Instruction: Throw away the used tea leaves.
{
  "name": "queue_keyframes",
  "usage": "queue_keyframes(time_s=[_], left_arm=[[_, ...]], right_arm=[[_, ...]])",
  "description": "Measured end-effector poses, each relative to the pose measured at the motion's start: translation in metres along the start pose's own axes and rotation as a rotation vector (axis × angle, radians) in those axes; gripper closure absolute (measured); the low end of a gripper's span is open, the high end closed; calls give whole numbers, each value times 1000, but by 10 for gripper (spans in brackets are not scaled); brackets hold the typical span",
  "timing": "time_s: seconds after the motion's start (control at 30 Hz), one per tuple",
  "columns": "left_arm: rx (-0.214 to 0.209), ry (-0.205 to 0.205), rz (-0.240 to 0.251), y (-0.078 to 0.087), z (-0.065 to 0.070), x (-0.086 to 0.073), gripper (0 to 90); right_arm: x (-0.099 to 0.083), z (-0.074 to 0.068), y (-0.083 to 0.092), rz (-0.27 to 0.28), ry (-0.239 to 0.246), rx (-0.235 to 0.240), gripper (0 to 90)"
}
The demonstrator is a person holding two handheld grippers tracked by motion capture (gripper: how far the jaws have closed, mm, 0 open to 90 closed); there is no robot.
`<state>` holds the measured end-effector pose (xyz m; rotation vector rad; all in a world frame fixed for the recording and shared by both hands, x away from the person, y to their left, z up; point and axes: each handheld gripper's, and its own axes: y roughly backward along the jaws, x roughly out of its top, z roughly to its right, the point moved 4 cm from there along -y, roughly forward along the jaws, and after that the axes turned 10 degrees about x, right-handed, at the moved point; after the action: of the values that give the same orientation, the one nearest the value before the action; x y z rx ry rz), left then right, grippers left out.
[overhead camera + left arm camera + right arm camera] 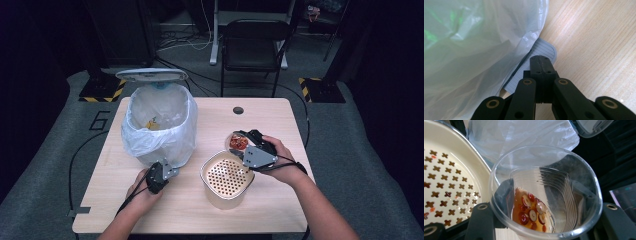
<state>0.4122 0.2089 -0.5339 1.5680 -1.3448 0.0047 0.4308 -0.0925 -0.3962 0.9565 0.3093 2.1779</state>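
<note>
Right claw (243, 141) grips a tilted clear plastic cup (544, 195) of reddish fruit bits beside the cream perforated strainer pot (226, 181); left claw (541, 65) is clamped closed on the bin's grey ribbed pedal (541, 51).

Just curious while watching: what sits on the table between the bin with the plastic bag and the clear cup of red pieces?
In the high view, the cream strainer pot with its holed insert stands partly between the bin and the cup, towards the person. Further back, the table is bare.

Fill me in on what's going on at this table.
A person works two handheld claws. The right claw holds a clear plastic cup with red fruit slices and amber liquid, tilted beside the cream strainer pot. The left claw, shut, presses the grey pedal of the bag-lined bin, whose lid stands open.
</note>
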Motion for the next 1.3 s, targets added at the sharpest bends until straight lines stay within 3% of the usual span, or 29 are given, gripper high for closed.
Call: queue_keyframes(time_s=[0.13, 0.2, 0.5, 0.67, 0.77, 0.93, 1.07, 1.2, 1.27, 1.3], left_arm=[[0, 1, 0, 0, 0, 0, 900], [0, 0, 0, 0, 0, 0, 900], [0, -1, 0, 0, 0, 0, 900], [0, -1, 0, 0, 0, 0, 900], [11, -24, 4, 0, -2, 1, 900], [-2, -6, 0, 0, 0, 0, 900], [-2, -5, 0, 0, 0, 0, 900], [-1, -4, 1, 0, 0, 0, 900], [-1, -5, 1, 0, 0, 0, 900], [-1, -5, 0, 0, 0, 0, 900]], right_arm=[[3, -6, 0, -22, 62, -46, 417], [4, -10, -1, -61, 130, -84, 419], [7, -26, -6, -139, 270, -128, 425], [9, -32, -10, -186, 380, -154, 427], [9, -39, -15, -237, 473, -155, 429], [11, -46, -19, -312, 631, -156, 432], [17, -49, -19, -364, 790, -191, 436], [18, -49, -17, -393, 886, -239, 438], [17, -50, -17, -428, 936, -204, 438], [17, -51, -16, -434, 959, -221, 438]])
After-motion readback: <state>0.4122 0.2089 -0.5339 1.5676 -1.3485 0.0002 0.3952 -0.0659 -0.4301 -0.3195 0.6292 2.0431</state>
